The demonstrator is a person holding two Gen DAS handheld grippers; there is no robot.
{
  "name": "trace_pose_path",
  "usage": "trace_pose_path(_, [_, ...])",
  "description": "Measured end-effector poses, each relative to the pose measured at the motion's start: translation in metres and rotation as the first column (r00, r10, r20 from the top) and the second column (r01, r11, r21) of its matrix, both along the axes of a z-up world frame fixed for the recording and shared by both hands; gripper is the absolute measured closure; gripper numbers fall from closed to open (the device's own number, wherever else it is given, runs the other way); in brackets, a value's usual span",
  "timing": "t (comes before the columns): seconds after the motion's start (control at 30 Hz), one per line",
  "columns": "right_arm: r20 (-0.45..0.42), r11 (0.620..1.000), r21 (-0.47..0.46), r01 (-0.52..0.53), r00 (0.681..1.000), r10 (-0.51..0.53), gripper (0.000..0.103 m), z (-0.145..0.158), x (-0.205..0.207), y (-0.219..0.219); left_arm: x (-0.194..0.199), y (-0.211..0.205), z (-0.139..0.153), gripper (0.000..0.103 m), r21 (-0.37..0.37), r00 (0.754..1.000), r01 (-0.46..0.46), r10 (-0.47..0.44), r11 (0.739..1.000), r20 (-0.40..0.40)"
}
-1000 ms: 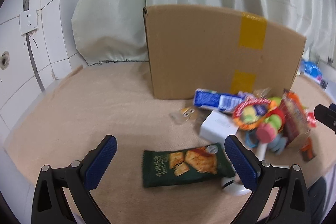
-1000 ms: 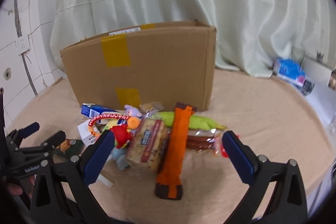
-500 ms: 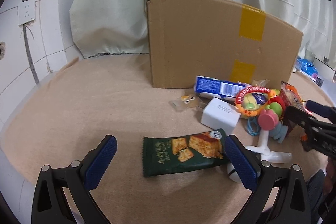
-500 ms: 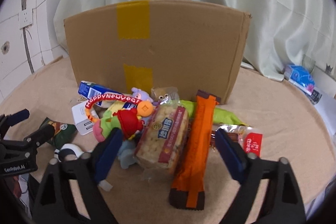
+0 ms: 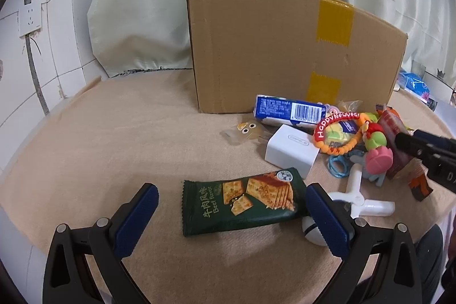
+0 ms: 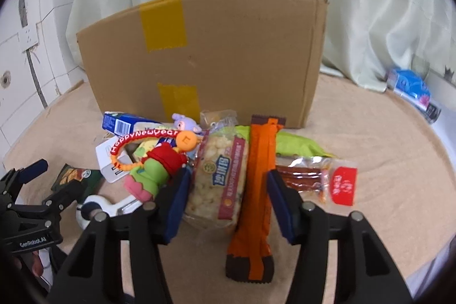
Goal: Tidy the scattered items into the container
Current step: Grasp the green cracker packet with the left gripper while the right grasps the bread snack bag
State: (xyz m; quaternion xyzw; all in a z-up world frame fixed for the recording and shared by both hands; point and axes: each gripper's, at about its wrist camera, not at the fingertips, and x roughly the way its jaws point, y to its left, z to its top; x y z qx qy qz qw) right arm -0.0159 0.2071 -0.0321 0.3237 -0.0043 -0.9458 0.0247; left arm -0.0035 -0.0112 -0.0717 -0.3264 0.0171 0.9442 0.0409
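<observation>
A cardboard box (image 5: 285, 53) stands at the back of the table, also seen in the right wrist view (image 6: 216, 56). My left gripper (image 5: 230, 191) is open, its blue pads either side of a green cracker packet (image 5: 242, 204) that lies flat. My right gripper (image 6: 228, 174) is closing around a puffed-snack bag (image 6: 216, 178) and an orange bar (image 6: 258, 190) lying side by side. Its pads stand at their outer edges without squeezing them. A plush toy with a red ring (image 6: 154, 161) leans against the left finger.
A white charger box (image 5: 290, 150), a blue carton (image 5: 287, 110), a white plastic cross piece (image 5: 359, 195) and a sausage pack (image 6: 322, 178) lie around the pile. A green pouch (image 6: 293, 144) sits behind the bar. A blue packet (image 6: 410, 81) lies at the far right edge.
My right gripper moved in low over the pile and its jaws narrowed around the snack bag and the orange bar. The left gripper stayed over the cracker packet.
</observation>
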Motion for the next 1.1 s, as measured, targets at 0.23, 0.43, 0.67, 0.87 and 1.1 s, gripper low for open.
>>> trace_pose_path(0.23, [0.026,0.999,0.016,-0.033,0.999,0.032,0.04,-0.005,-0.004,-0.001,-0.004,0.0,-0.004,0.0,0.015,1.0,-0.007,0.007,1.0,0.006])
trace_pose_path(0.43, [0.01,0.996,0.049,-0.076,0.997,0.075,0.039,-0.006,-0.005,-0.013,-0.008,-0.001,-0.006,0.0,0.025,1.0,-0.014,0.014,1.0,0.007])
trace_pose_path(0.67, [0.017,0.997,0.009,-0.081,0.997,0.081,0.061,-0.008,-0.006,-0.005,-0.01,-0.004,-0.012,0.0,0.002,0.999,-0.032,0.032,0.999,0.031])
trace_pose_path(0.87, [0.002,0.998,-0.015,-0.062,0.998,0.062,0.061,-0.004,-0.004,0.004,-0.016,-0.005,-0.014,0.0,0.009,0.999,-0.034,0.034,0.999,0.032])
trace_pose_path(1.1, [0.008,0.995,-0.004,-0.096,0.995,0.096,0.06,-0.005,-0.007,-0.007,-0.026,-0.003,-0.015,0.0,0.008,0.998,-0.039,0.038,0.999,0.045])
